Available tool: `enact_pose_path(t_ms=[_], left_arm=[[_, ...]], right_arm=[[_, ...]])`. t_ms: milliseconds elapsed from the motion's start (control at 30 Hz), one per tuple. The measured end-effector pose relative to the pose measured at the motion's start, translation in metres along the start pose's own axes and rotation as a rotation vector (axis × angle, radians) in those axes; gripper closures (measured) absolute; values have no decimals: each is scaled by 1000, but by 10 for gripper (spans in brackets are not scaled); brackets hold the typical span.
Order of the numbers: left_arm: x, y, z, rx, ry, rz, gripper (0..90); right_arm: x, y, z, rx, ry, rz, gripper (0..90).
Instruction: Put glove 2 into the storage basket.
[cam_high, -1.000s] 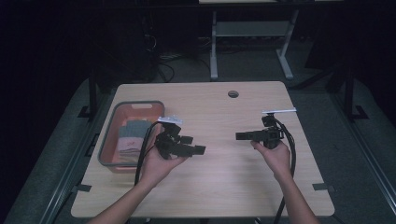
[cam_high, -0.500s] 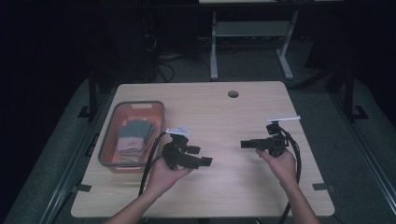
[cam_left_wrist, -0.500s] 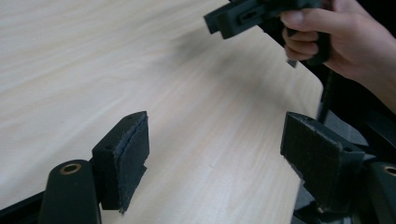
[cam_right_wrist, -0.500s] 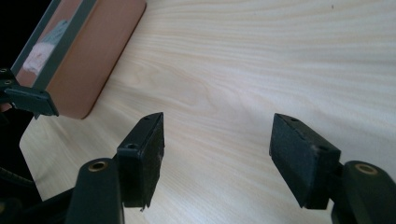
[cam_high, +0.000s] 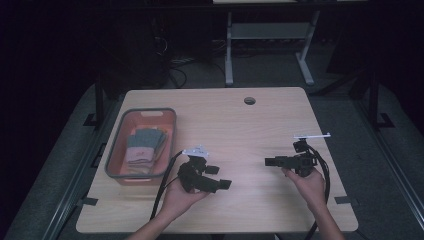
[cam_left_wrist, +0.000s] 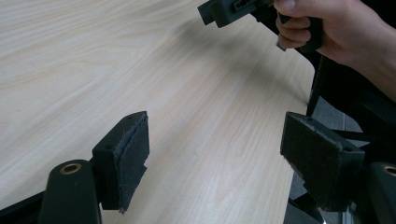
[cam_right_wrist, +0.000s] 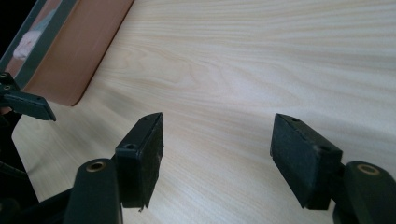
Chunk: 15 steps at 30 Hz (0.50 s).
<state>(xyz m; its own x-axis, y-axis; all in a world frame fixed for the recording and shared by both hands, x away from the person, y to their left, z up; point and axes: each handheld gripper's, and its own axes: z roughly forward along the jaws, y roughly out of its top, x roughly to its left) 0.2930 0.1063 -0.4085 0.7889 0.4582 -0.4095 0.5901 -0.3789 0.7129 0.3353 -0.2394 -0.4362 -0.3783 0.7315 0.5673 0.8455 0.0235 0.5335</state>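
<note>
My left gripper (cam_high: 220, 177) hangs low over the wooden table (cam_high: 240, 130), near its front left, and points right. Its jaws are open with nothing between them (cam_left_wrist: 215, 149). My right gripper (cam_high: 267, 161) is held over the front right of the table and points left at the other one. Its jaws are also open and empty (cam_right_wrist: 217, 149). The left gripper view has the right gripper (cam_left_wrist: 224, 9) and the hand holding it at the top. One jaw of the left gripper (cam_right_wrist: 28, 105) juts in at the left edge of the right gripper view.
An orange basket with a grey rim (cam_high: 115, 150) stands at the table's left side with folded cloths (cam_high: 145, 145) in it; its wall (cam_right_wrist: 79, 56) also appears in the right gripper view. A round cable hole (cam_high: 249, 100) lies near the far edge. Desk legs (cam_high: 229, 50) stand behind.
Both hands have drawn back toward the table's near edge and sunk lower. The jaws of both grippers look as wide as before.
</note>
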Motion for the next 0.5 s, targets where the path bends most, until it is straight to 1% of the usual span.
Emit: enact_pose_path(t_ms=[33,100,133,233,267,367,400,433,500], left_arm=[[-1,-1,1,-1,1,5,238],[-3,-3,3,2,-2,10,239],[-3,-5,4,5,-5,11,239],[-4,-8,7,10,-13,13,238],[-5,-10,8,11,-16,7,238],[-6,-13,10,14,-20,15,237],[-7,-15,10,14,-18,10,237],[-7,-16,11,17,-19,18,237],[-9,-18,11,9,-10,28,237]], right_arm=[[-1,-2,-1,-1,-2,-3,343],[-3,-6,-2,-3,1,8,339],[-4,-8,-3,-12,3,3,339],[-7,-14,-5,-16,9,13,339],[-8,-16,-6,-16,9,13,338],[-8,-21,-8,-25,10,13,336],[-9,-23,-9,-31,12,8,336],[-8,-24,-10,-30,19,14,335],[-8,-27,-10,-26,21,5,332]])
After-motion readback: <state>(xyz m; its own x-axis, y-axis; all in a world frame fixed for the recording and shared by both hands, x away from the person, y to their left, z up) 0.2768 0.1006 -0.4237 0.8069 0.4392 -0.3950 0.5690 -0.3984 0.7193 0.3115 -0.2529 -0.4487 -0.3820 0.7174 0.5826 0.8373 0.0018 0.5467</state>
